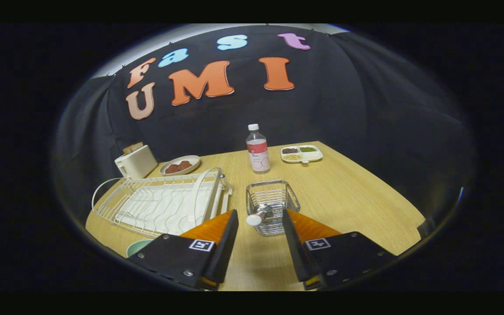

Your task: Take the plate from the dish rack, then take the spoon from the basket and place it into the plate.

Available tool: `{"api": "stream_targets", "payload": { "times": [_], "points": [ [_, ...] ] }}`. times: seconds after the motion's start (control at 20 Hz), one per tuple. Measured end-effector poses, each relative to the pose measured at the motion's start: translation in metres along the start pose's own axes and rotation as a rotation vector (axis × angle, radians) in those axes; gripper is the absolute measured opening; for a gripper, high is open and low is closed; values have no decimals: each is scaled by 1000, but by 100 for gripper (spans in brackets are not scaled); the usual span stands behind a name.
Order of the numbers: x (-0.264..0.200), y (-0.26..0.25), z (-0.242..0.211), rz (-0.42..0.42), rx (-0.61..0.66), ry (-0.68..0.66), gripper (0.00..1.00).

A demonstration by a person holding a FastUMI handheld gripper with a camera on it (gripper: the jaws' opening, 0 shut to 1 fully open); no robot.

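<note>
My gripper (260, 218) is open above the wooden table, its orange fingers (217, 227) spread wide. Just ahead of them stands a small wire basket (274, 202), and a spoon's white handle end (254, 219) leans out of its near side, right between my fingertips; neither finger touches it. The white wire dish rack (164, 202) lies left of the basket with no plate standing in it. A pale green plate (138, 247) peeks out on the table beside my left finger, mostly hidden by it.
Beyond the basket stands a clear bottle (257, 149) with a white cap. A white divided tray (302, 153) of beans sits at the far right, a plate of reddish food (180, 165) and a white toaster (136, 161) behind the rack.
</note>
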State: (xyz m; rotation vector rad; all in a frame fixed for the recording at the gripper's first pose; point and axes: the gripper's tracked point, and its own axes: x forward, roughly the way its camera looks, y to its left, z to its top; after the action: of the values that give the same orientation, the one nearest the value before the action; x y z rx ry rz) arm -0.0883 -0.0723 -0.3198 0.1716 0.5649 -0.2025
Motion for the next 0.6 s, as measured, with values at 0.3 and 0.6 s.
{"api": "stream_targets", "payload": {
  "times": [0.3,0.6],
  "points": [
    [4,-3,5,-13,10,-6,17],
    [-4,-9,27,-3,60,12,13]
  ]
}}
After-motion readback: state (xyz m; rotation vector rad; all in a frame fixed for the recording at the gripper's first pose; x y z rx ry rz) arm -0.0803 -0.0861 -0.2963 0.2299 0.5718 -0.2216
